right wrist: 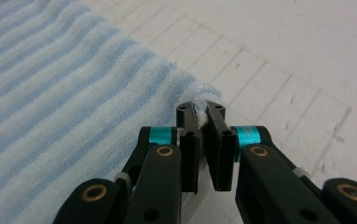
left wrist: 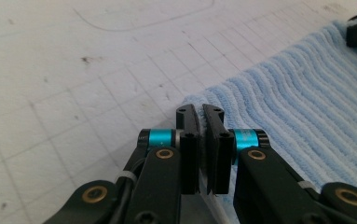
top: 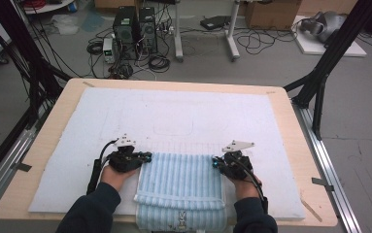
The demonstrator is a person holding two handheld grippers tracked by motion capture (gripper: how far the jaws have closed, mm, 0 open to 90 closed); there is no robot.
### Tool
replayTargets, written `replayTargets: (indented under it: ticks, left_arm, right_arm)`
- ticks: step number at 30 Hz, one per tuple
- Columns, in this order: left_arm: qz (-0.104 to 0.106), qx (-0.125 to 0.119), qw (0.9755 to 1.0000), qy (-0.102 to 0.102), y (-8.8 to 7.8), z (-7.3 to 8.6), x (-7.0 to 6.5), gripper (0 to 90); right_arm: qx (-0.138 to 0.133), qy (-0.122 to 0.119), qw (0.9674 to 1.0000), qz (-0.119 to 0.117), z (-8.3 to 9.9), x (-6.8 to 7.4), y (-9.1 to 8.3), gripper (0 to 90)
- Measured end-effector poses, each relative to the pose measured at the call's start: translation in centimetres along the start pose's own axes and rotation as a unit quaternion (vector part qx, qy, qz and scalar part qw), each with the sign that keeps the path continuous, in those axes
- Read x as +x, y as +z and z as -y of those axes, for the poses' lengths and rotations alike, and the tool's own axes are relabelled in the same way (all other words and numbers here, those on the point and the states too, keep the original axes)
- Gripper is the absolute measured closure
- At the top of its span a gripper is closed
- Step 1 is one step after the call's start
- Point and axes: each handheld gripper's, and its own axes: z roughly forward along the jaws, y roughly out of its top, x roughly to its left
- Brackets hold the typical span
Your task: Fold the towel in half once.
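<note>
I have the left tool and right tool each clamped on a far corner of the blue striped towel, lower centre of the bench; its label print is unreadable.

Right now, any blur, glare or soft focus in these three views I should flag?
High view: even room light, no glare, slightly soft overall; the blue striped towel reads clearly on the white mat. Left gripper view: the left gripper is sharp, while the mat far behind goes soft. Right gripper view: the right gripper is crisp at the towel corner, and the top corner is bright and washed out.
</note>
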Motion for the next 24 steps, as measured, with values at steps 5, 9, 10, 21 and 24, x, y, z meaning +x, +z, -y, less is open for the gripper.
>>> replayTargets:
  ticks: [5, 9, 10, 21, 24]
  left_arm:
    - [-0.006, -0.007, 0.9999, 0.004, 0.0, -1.3, 0.6, 85.2]
    - [-0.011, -0.016, 0.9998, 0.006, 0.5, -3.2, 1.3, 85.1]
    - [-0.013, -0.017, 0.9997, 0.008, 0.6, -3.6, 1.4, 85.1]
    - [-0.023, -0.058, 0.9979, -0.02, 2.2, -5.3, 4.0, 84.9]
    - [-0.025, -0.065, 0.9975, -0.015, 2.3, -6.1, 4.3, 84.9]
  right_arm:
    - [-0.004, 0.002, 1.0, 0.008, -1.4, -0.4, 0.7, 84.7]
    - [-0.013, 0.01, 0.9997, 0.019, -2.3, -1.4, 1.3, 84.6]
    - [-0.016, 0.015, 0.9995, 0.023, -2.5, -1.6, 1.5, 84.6]
    - [-0.024, 0.012, 0.9981, 0.055, -6.0, -3.6, 3.7, 84.5]
    - [-0.025, 0.02, 0.9972, 0.067, -6.3, -3.9, 4.3, 84.4]
